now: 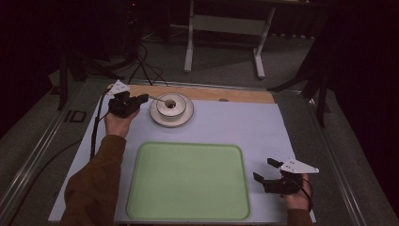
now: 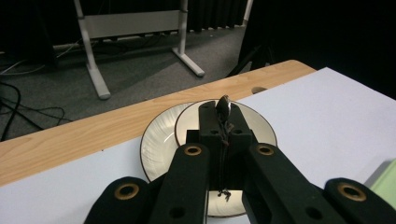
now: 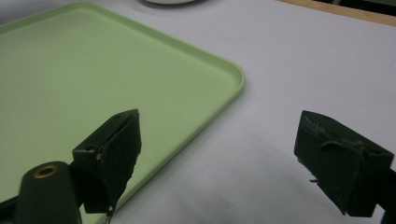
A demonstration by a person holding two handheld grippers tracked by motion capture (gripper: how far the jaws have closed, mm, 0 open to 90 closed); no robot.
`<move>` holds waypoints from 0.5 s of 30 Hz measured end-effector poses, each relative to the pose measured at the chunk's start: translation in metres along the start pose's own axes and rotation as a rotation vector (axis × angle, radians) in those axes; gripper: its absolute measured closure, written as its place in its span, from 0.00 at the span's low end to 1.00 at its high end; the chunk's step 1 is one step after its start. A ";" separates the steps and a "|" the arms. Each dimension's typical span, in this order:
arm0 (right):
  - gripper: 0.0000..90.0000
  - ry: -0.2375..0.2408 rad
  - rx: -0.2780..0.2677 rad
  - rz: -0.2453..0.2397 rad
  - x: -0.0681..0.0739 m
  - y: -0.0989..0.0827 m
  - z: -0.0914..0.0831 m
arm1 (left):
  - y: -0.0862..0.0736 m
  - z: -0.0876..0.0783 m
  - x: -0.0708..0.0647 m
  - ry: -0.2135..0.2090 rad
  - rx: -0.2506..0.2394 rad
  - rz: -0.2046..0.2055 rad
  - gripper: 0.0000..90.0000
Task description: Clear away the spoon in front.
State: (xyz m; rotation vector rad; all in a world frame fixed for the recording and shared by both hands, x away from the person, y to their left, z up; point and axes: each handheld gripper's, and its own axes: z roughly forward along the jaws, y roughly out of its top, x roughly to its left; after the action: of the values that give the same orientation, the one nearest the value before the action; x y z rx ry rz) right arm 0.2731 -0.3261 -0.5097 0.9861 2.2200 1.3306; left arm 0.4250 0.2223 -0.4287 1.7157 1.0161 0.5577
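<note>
1. Our left tool (image 1: 141, 100) is at the far left of the table (image 1: 263, 127), reaching toward the stacked dishes. Its jaws are clenched on the end of a thin spoon (image 1: 158, 99); in the left gripper view the spoon (image 2: 223, 106) stands pinched edge-on between the two black pads.

2. In the high view the spoon runs from the tool's tips to the small bowl (image 1: 170, 104), with its far end at or just inside the bowl's rim. We cannot tell whether that end touches the bowl or hangs above it.

3. The bowl sits on a white plate (image 1: 184, 116) with a dark rim, just this side of the wooden strip (image 1: 244, 94) along the table's far edge. The left gripper view shows the plate (image 2: 154, 144) beneath the jaws.

4. The green tray (image 1: 188, 181) lies near us at the middle of the table, well apart from the dishes, and it carries nothing.

5. Our right tool (image 1: 267, 171) rests at the near right, just beside the tray's right edge. Its jaws stand wide apart with nothing between them, as the right gripper view confirms: there is bare table between the pads and the tray (image 3: 93, 74) to one side.

6. We judge that the spoon's pickup is secured, and that is all that is done so far. Nothing has reached the tray yet; if it is the destination, the spoon, bowl and plate are all left to move.
</note>
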 end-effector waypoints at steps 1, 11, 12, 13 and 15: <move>0.16 0.000 0.000 0.000 0.000 0.000 0.000 | 0.000 -0.001 -0.001 -0.001 0.000 0.003 1.00; 0.16 -0.001 -0.001 -0.001 0.000 0.000 0.000 | 0.004 -0.016 -0.007 -0.012 -0.010 0.038 1.00; 0.16 -0.001 -0.001 -0.001 0.000 0.000 0.000 | 0.005 -0.018 -0.008 -0.012 -0.012 0.039 0.99; 0.16 -0.002 -0.001 -0.001 0.000 0.000 0.000 | 0.006 -0.021 -0.008 -0.016 -0.015 0.042 0.99; 0.16 -0.002 -0.001 -0.001 0.000 0.000 0.000 | 0.007 -0.025 -0.009 -0.019 -0.022 0.047 1.00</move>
State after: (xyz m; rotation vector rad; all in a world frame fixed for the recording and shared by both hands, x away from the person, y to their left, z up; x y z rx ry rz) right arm 0.2730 -0.3264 -0.5095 0.9854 2.2182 1.3298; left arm 0.4035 0.2270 -0.4123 1.7262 0.9545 0.5796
